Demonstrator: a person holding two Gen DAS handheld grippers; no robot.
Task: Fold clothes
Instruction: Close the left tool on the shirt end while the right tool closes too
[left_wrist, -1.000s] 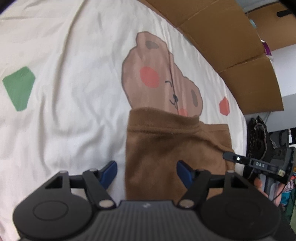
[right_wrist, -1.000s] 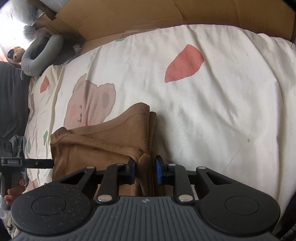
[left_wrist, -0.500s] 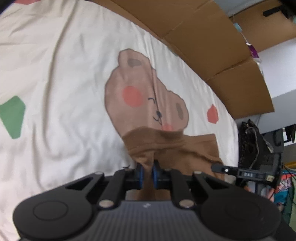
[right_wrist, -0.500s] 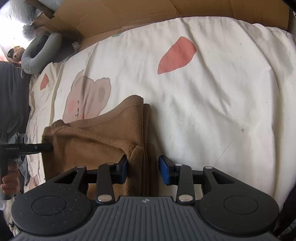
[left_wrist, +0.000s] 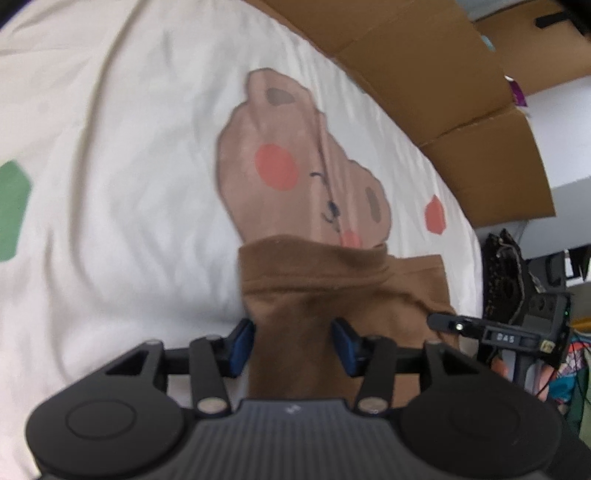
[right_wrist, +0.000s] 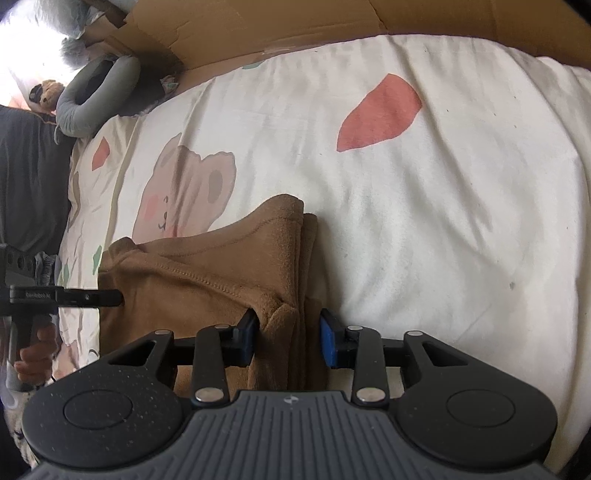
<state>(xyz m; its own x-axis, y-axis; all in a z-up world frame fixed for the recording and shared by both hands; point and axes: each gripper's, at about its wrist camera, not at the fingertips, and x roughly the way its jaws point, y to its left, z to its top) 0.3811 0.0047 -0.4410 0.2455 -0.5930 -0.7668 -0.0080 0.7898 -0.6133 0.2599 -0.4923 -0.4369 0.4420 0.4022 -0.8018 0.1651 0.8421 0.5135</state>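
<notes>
Brown garment (right_wrist: 207, 280) edges sit betw both tongs, left (left_wrist: 293, 345) opening, right (right_wrist: 288, 338) closing, unpinched

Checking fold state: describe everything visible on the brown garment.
The brown garment looks like soft fleece with a stitched seam, folded into a stack of layers whose edges show on its right side. It lies on the cream printed bedsheet, partly covering a bear print. Left tongs have just been opening, right tongs closing; each straddles an end of the cloth, with a gap at the right one's blue pad.
</notes>
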